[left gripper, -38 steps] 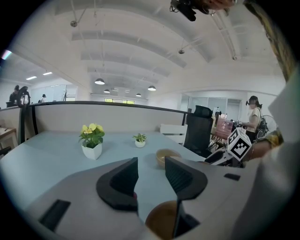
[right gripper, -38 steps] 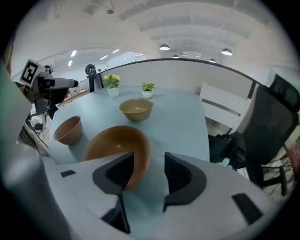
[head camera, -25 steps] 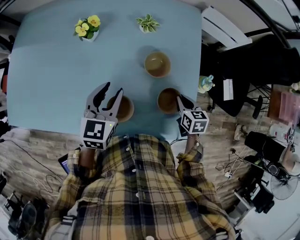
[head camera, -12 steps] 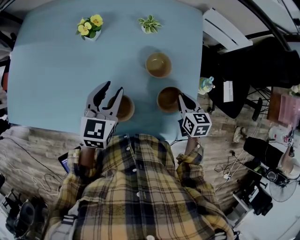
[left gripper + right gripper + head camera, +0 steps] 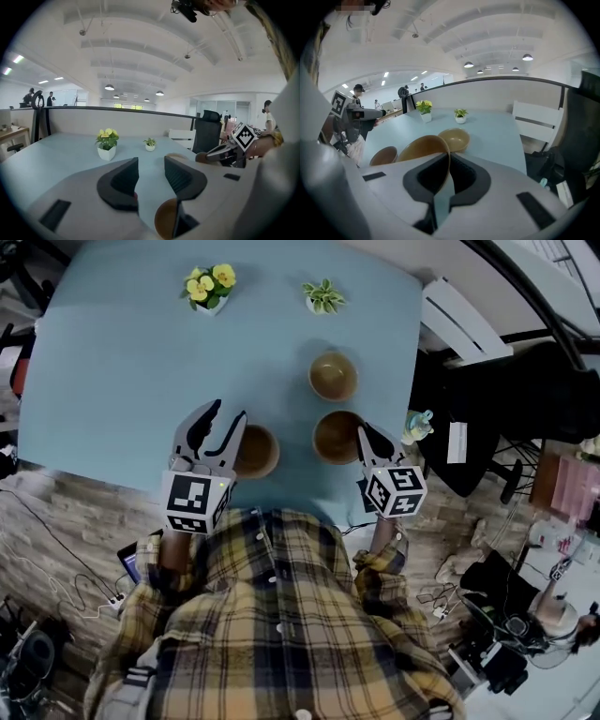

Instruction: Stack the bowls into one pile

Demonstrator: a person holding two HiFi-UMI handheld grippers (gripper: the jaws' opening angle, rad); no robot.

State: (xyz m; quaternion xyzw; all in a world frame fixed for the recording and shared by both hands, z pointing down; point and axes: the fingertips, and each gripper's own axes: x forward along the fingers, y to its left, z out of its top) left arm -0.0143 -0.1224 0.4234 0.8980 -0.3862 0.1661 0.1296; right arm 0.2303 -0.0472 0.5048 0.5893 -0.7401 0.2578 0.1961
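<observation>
Sleeves of a yellow plaid shirt (image 5: 272, 615) are filling the bottom of the head view, reaching up to both tongs at the near edge of the pale blue desk (image 5: 112, 381).

At lower centre-left, the left tongs (image 5: 228, 416) (image 5: 150, 161) are hovering with their jaws standing apart and gripping nothing. The left bowl (image 5: 258, 451) (image 5: 166, 220) (image 5: 384, 155), brown, is sitting on the desk just beside and partly under their right-hand jaw.

At centre-right, the right tongs (image 5: 361, 434) (image 5: 446, 166) are clamping the rim of the middle bowl (image 5: 336, 437) (image 5: 422, 147). Their jaws have just been closing, and the thin brown wall is sitting pinched between the pads.

Just above the middle bowl in the head view, the far bowl (image 5: 333, 376) (image 5: 454, 138), a lighter tan, is standing upright on the desk, apart from the other two.

Along the desk's far edge, a yellow-flowered plant (image 5: 211, 287) (image 5: 108, 143) (image 5: 424, 110) in a white pot is standing at upper left, and a small green plant (image 5: 323, 296) (image 5: 150, 144) (image 5: 461, 116) is sitting to its right.
</observation>
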